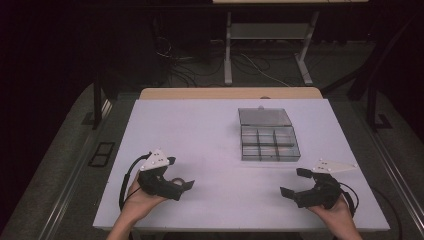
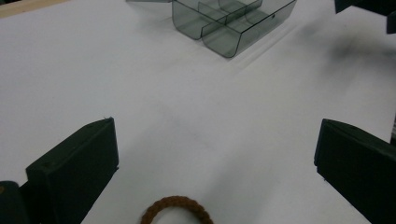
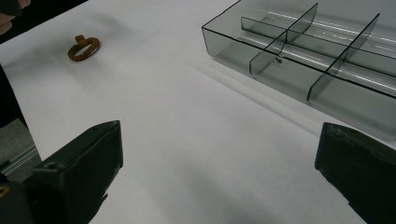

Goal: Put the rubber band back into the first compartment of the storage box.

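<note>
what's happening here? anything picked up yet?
Nothing is picked up. A person holds a two-jaw gripper in each hand over a white table. The left gripper is open, with a small brown braided ring lying on the table between its jaws. The right gripper is open and empty, short of the clear divided box, whose lid is folded back. The compartments that can be seen look empty.
</note>
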The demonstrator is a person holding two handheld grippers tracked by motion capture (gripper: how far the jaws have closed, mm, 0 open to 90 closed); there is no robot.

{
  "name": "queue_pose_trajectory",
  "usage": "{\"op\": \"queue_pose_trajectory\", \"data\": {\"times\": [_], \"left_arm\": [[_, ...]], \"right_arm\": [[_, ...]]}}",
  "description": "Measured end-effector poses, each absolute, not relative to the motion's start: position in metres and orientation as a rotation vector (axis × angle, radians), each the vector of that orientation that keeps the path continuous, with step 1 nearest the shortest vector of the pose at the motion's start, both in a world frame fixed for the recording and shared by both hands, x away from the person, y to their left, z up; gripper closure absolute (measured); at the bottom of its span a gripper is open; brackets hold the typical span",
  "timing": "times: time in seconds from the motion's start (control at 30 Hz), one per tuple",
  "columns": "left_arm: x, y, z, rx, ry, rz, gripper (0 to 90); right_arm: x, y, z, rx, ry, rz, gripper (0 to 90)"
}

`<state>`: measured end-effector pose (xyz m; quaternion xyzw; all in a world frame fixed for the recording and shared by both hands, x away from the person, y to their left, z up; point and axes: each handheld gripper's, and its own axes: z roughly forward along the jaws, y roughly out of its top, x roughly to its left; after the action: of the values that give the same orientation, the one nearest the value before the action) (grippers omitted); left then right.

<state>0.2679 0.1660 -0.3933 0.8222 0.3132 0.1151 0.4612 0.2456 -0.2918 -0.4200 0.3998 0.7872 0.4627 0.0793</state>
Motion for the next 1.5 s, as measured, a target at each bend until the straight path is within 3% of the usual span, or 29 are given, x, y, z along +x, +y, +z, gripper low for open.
{"op": "queue_pose_trajectory", "data": {"times": [1.5], "left_arm": [[0.306,0.18,-0.413,2.339,0.807,0.151,0.0]], "right_arm": [[0.245,-0.288,-0.423,1.173,2.394,1.367,1.1]]}}
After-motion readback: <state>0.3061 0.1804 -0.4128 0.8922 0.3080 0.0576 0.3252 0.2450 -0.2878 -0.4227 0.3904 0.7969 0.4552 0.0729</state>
